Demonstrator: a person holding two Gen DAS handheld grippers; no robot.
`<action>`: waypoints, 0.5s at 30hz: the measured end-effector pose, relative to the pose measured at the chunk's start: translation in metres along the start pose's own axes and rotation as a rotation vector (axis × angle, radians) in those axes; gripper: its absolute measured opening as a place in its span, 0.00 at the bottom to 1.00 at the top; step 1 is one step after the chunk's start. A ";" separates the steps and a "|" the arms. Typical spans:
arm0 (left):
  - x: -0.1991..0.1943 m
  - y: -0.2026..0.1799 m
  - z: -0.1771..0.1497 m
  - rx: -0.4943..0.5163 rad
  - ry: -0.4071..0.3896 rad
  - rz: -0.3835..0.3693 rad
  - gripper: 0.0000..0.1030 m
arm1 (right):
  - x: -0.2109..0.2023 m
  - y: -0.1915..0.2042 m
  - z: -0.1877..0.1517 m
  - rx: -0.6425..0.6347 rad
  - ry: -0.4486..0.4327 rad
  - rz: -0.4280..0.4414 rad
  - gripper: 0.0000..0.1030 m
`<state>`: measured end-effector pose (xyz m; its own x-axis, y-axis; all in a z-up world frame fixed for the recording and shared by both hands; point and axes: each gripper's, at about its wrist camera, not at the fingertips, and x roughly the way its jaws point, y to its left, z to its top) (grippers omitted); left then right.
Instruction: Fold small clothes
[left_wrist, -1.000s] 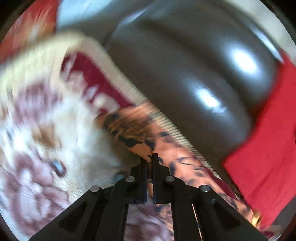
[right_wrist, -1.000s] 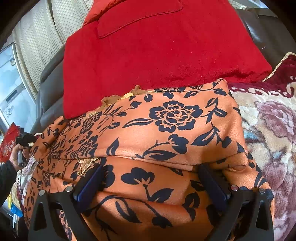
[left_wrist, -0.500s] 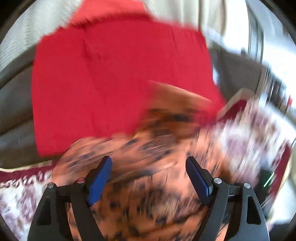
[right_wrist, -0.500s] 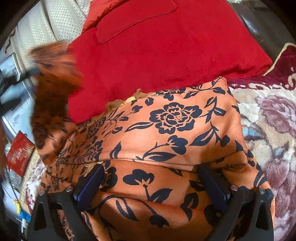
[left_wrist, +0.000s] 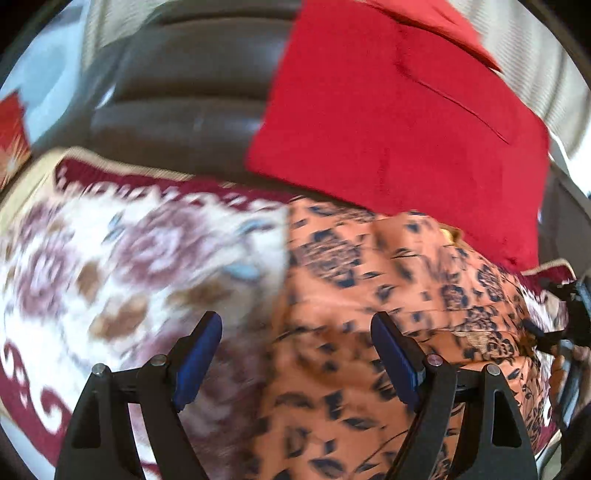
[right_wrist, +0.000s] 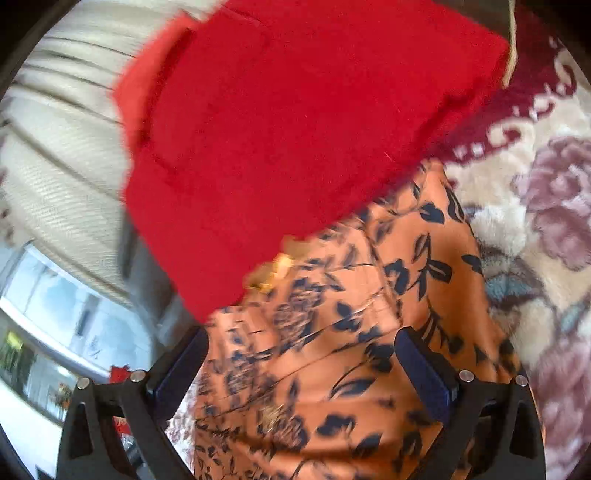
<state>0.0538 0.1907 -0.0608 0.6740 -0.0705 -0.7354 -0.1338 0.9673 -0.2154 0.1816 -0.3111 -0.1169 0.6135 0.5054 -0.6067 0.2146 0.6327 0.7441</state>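
Note:
An orange garment with dark blue flowers (left_wrist: 388, 295) lies on a floral blanket, its far edge against a red cushion. In the left wrist view my left gripper (left_wrist: 297, 356) is open above the garment's left edge, one blue pad over the blanket and the other over the cloth, nothing pinched. The right wrist view is rolled. There the same garment (right_wrist: 332, 350) fills the lower middle, a fold line running across it. My right gripper (right_wrist: 303, 371) hangs over it with jaws wide, and the cloth lies below them without the pads pressing on it.
The red cushion (left_wrist: 399, 122) leans on a dark leather sofa back (left_wrist: 184, 96). The cream and maroon floral blanket (left_wrist: 110, 266) covers the seat, and it is on the right in the right wrist view (right_wrist: 546, 206). A pale ribbed curtain (right_wrist: 62, 155) and a window are at the left.
My left gripper was shut on the garment's edge, then opened and swung round to face the cushion. The right gripper has rolled and shifted over the garment, which now lies folded over.

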 end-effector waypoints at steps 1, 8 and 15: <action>-0.001 0.010 -0.005 -0.022 0.008 0.005 0.81 | 0.007 -0.004 0.002 0.023 0.012 -0.033 0.99; 0.009 0.031 -0.018 -0.077 0.016 0.018 0.81 | 0.027 0.056 0.002 -0.240 0.078 -0.216 0.09; 0.003 0.045 -0.010 -0.122 -0.023 0.037 0.81 | -0.022 0.068 -0.019 -0.325 -0.046 -0.266 0.12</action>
<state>0.0429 0.2316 -0.0793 0.6830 -0.0287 -0.7298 -0.2449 0.9324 -0.2658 0.1678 -0.2683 -0.0581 0.6036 0.2775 -0.7474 0.1237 0.8935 0.4317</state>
